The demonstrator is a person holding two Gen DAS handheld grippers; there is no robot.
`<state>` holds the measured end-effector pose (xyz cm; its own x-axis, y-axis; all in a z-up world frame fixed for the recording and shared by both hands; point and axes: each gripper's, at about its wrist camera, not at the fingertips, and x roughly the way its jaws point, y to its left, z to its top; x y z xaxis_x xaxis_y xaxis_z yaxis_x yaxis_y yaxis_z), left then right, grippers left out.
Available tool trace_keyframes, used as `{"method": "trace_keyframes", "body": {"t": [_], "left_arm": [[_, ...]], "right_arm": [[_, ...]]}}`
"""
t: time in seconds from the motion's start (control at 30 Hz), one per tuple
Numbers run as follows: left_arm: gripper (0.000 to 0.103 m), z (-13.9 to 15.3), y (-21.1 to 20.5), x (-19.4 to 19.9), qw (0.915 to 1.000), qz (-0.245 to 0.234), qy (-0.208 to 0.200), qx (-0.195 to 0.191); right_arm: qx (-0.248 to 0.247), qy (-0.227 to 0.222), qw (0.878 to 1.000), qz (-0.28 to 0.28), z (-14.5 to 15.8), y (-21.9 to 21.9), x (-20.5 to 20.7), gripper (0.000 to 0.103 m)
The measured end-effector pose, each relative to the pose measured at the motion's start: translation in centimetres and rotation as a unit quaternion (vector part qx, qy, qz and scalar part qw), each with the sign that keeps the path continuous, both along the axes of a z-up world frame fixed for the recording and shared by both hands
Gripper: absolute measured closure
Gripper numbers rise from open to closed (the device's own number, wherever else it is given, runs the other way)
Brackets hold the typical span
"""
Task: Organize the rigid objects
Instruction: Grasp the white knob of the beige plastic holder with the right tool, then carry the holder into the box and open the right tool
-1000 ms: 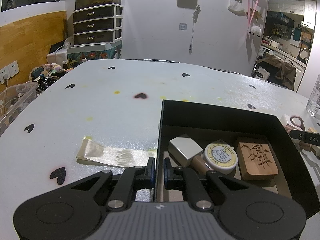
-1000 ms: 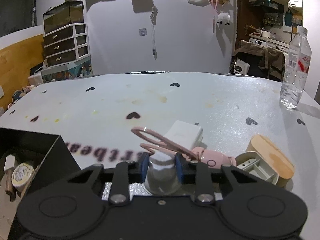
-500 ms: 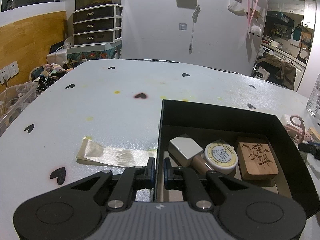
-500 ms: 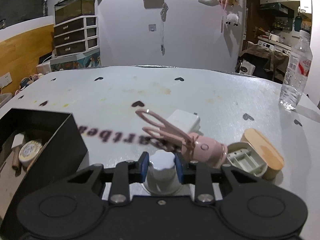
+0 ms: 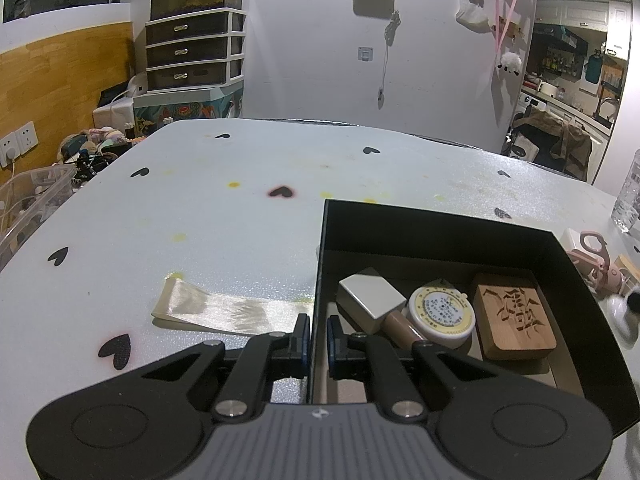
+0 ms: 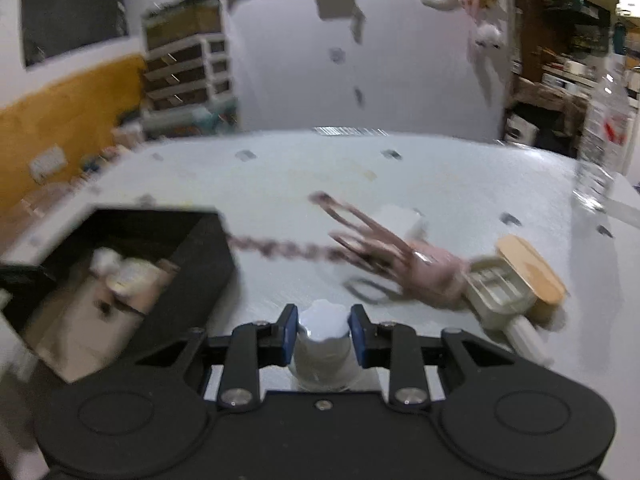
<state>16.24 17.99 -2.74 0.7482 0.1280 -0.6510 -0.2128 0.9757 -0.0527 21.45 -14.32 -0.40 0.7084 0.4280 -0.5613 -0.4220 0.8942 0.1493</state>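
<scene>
A black open box [image 5: 440, 226] sits on the white table. It holds a white block [image 5: 370, 298], a round tape measure [image 5: 442, 312] and a carved wooden block [image 5: 512, 318]. My left gripper [image 5: 318, 338] is shut on the box's left wall. My right gripper [image 6: 323, 334] is shut on a small white bottle [image 6: 323, 346] and holds it above the table, right of the box [image 6: 160, 264]. A pink scissor-like tool [image 6: 400, 256], a white adapter [image 6: 396, 218] and a wooden-lidded case [image 6: 516, 280] lie ahead of it. The right view is blurred.
A strip of pale ribbon [image 5: 228, 312] lies left of the box. A clear water bottle [image 6: 604, 148] stands at the far right of the table. Black heart marks dot the tabletop. A drawer unit [image 5: 196, 56] stands beyond the table.
My right gripper has lifted the white bottle and swung left, so the black box shows larger and closer. My left gripper has kept its hold on the box wall.
</scene>
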Motion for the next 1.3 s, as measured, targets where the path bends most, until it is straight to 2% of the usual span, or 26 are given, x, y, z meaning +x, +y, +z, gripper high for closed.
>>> {"method": "trace_keyframes", "body": {"t": [0.1, 0.23, 0.33, 0.47, 0.6, 0.77, 0.93, 1.3], "left_arm": [[0.094, 0.0, 0.0, 0.0, 1.0, 0.0, -0.001, -0.001], [0.094, -0.1, 0.1, 0.0, 1.0, 0.001, -0.001, -0.002], [0.094, -0.1, 0.2, 0.0, 1.0, 0.001, -0.002, -0.004], [0.094, -0.1, 0.2, 0.0, 1.0, 0.001, -0.003, -0.004], [0.094, -0.2, 0.2, 0.0, 1.0, 0.002, -0.004, -0.006], [0.094, -0.2, 0.2, 0.0, 1.0, 0.002, -0.004, -0.006], [0.094, -0.2, 0.2, 0.0, 1.0, 0.001, -0.003, -0.006], [0.094, -0.3, 0.1, 0.1, 1.0, 0.002, -0.002, -0.004]], "right_arm": [[0.036, -0.014, 0.997, 0.06, 2.0, 1.4, -0.5, 0.074], [0.049, -0.022, 0.987, 0.149, 3.4, 3.9, -0.8, 0.074], [0.033, -0.015, 0.977, 0.211, 3.5, 6.1, -0.9, 0.074], [-0.029, 0.0, 0.963, 0.267, 2.7, 9.0, -1.4, 0.074], [-0.088, 0.01, 0.953, 0.29, 1.7, 10.5, -1.8, 0.074], [-0.121, 0.024, 0.95, 0.285, 1.0, 11.0, -1.9, 0.074], [-0.134, 0.033, 0.95, 0.28, 0.6, 10.7, -1.9, 0.074], [-0.124, 0.063, 0.946, 0.292, 0.8, 10.5, -1.6, 0.073]]}}
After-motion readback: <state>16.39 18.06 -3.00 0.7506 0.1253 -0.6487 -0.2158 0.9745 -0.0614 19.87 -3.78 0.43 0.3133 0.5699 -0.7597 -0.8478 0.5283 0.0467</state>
